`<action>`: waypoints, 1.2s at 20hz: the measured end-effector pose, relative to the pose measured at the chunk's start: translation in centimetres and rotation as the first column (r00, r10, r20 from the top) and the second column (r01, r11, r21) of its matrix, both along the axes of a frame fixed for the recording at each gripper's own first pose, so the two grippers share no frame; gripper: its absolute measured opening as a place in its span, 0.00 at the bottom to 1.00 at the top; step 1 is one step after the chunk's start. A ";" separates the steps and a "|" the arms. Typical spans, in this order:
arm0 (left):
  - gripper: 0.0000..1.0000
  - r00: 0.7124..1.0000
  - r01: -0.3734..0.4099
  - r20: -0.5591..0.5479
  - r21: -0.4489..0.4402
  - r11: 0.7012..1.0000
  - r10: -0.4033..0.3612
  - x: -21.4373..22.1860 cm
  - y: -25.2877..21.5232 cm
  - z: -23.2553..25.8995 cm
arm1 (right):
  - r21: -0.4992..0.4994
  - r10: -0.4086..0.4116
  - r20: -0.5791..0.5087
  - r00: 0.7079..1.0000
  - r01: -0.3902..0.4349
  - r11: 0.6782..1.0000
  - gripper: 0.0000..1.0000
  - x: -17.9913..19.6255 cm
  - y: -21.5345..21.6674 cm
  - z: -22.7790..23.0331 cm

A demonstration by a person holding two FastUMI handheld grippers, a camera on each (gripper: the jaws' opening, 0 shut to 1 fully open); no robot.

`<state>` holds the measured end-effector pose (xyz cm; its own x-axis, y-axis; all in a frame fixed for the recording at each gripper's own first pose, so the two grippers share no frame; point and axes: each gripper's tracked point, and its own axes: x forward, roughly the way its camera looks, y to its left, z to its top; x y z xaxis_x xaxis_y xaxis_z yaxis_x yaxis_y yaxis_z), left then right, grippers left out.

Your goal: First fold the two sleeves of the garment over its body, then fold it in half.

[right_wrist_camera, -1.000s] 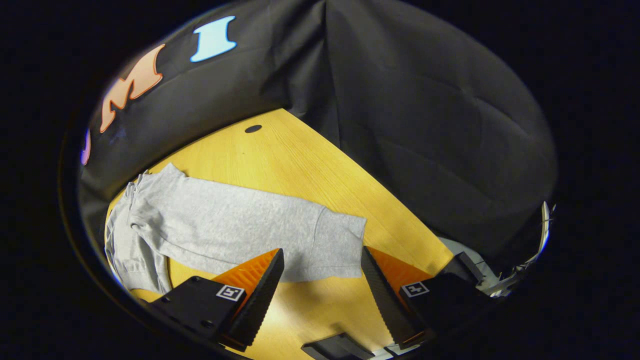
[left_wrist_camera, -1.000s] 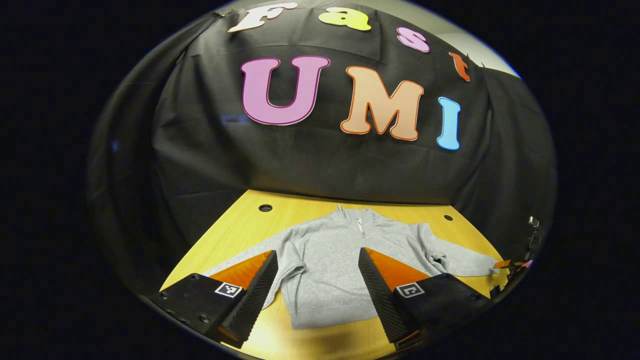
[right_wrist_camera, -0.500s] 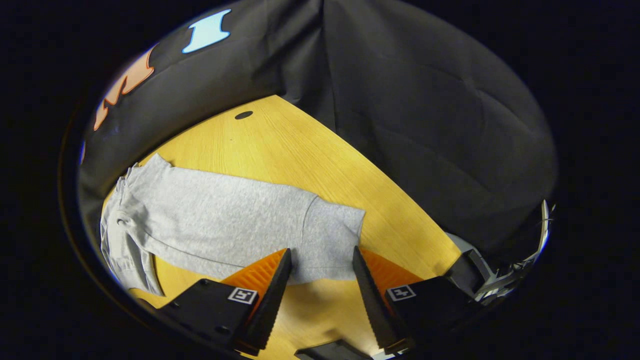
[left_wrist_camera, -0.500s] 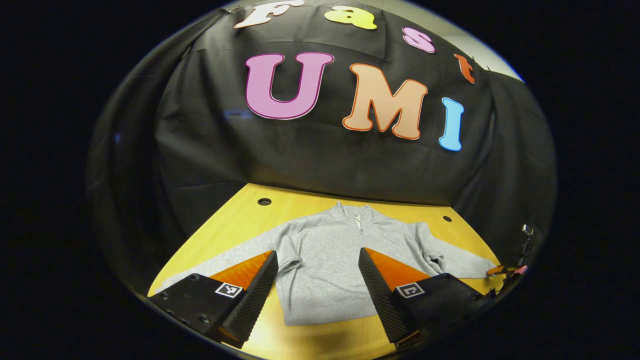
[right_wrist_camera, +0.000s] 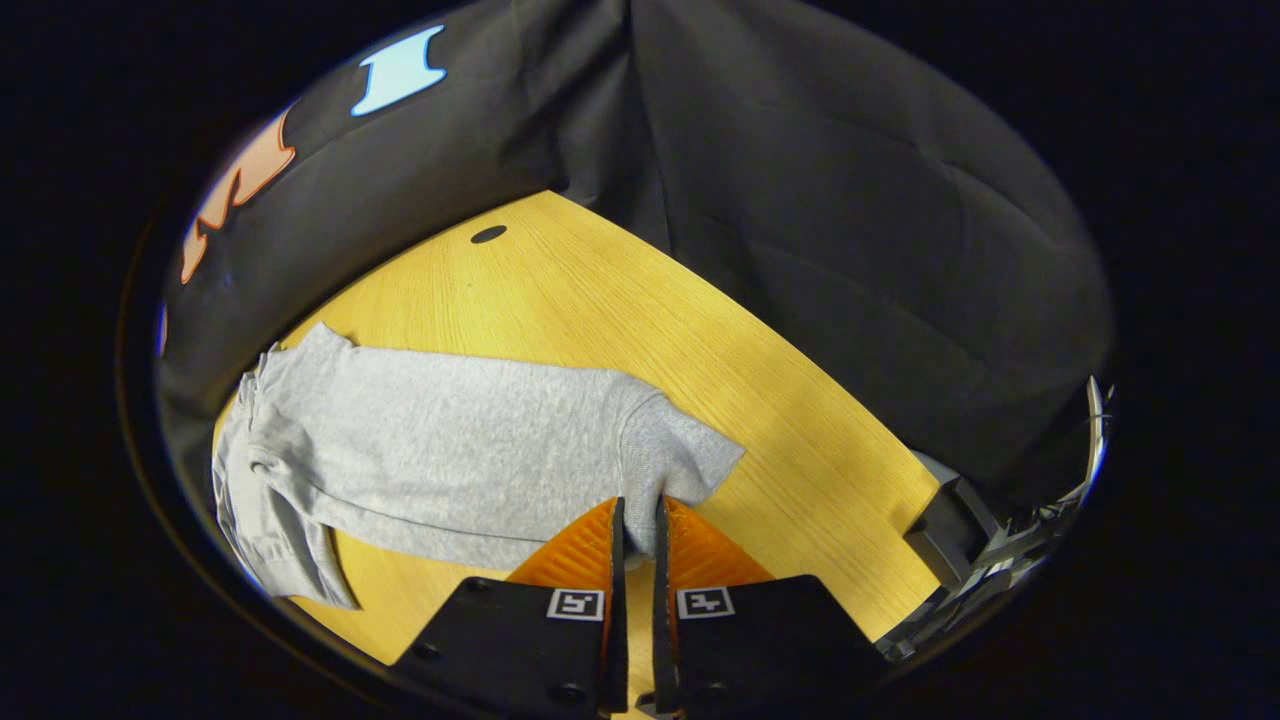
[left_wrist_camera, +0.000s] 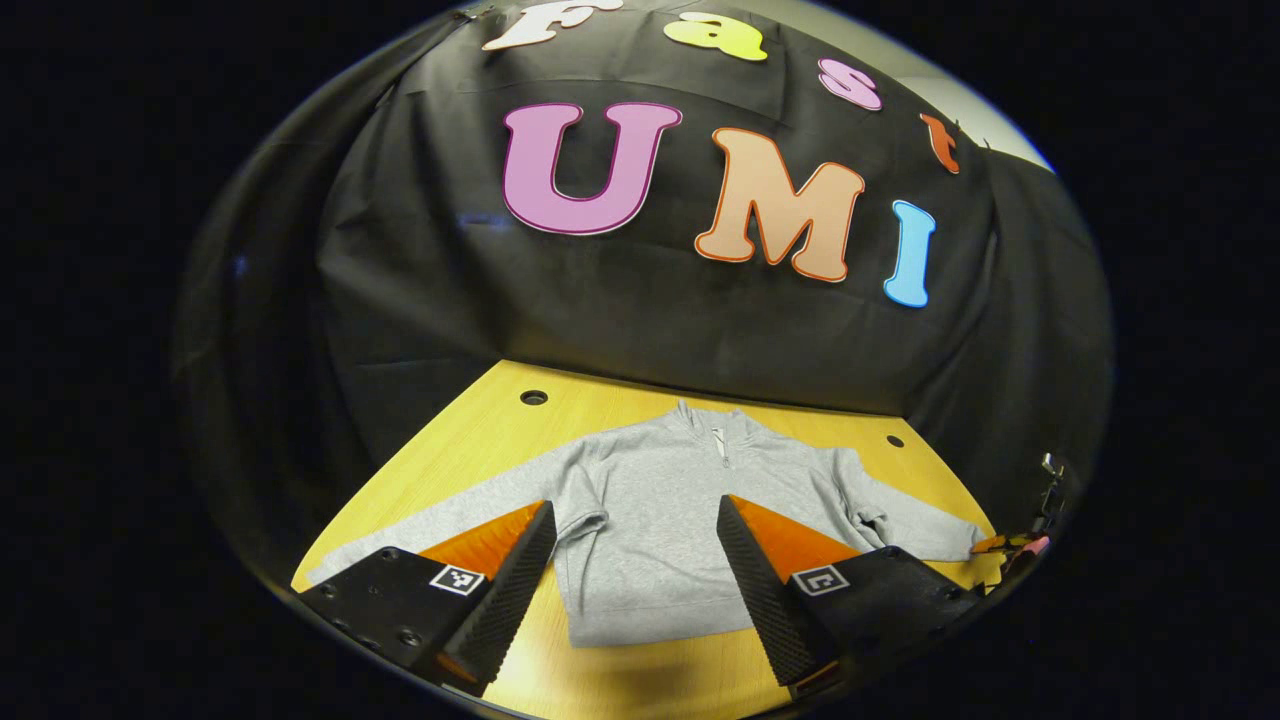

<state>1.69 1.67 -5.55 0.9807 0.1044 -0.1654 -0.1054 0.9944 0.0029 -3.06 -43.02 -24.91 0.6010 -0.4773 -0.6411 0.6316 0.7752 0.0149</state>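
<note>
Right tongs [right_wrist_camera: 637,520] now closed pinching sleeve cuff [right_wrist_camera: 680,460], table [right_wrist_camera: 600,300] bare beyond

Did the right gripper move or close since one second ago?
Yes. The right gripper has closed on the sleeve cuff, which now bunches between its fingers on the table.

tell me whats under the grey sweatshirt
The grey sweatshirt lies flat on the wooden table. Whatever the cloth covers is hidden. The right gripper pinches its sleeve cuff.
</note>
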 end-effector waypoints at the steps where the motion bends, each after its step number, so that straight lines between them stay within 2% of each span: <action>1: 0.95 1.000 0.005 0.000 -0.004 1.000 -0.005 -0.1 -0.1 0.0 | 0.004 -0.001 0.018 1.000 0.001 1.000 0.12 0.2 0.5 0.6; 8: 0.95 0.999 0.044 0.006 -0.011 0.999 -0.044 -0.2 0.2 0.0 | -0.067 0.076 0.116 0.990 -0.068 0.995 0.12 2.6 5.9 5.3; 12: 0.95 0.998 0.057 0.008 -0.020 0.998 -0.057 -0.5 1.3 -0.3 | -0.082 0.149 0.183 0.972 -0.136 0.987 0.12 5.5 11.1 8.2; 16: 0.95 0.999 0.032 0.001 -0.009 0.999 -0.032 -0.6 3.4 -0.9 | -0.102 0.226 0.236 0.945 -0.207 0.973 0.12 8.6 16.6 10.5; 19: 0.95 1.000 0.019 -0.006 -0.022 1.000 -0.019 -1.0 4.6 -1.5 | -0.119 0.289 0.252 0.923 -0.267 0.956 0.12 11.2 20.9 11.4; 22: 0.95 1.000 -0.001 -0.020 -0.019 1.000 0.000 -1.6 6.0 -2.3 | -0.142 0.371 0.228 0.900 -0.347 0.927 0.12 13.0 25.4 11.3; 24: 0.95 0.999 -0.014 -0.031 -0.024 1.000 0.014 -2.2 6.9 -2.7 | -0.153 0.432 0.223 0.874 -0.406 0.901 0.12 14.1 29.0 11.6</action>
<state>-0.47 8.54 -8.24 0.9735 0.1136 -0.1986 -0.1194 0.9927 -0.0176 11.04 -14.00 -13.28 0.8904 -0.1983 -0.4098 0.2332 0.9717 0.0366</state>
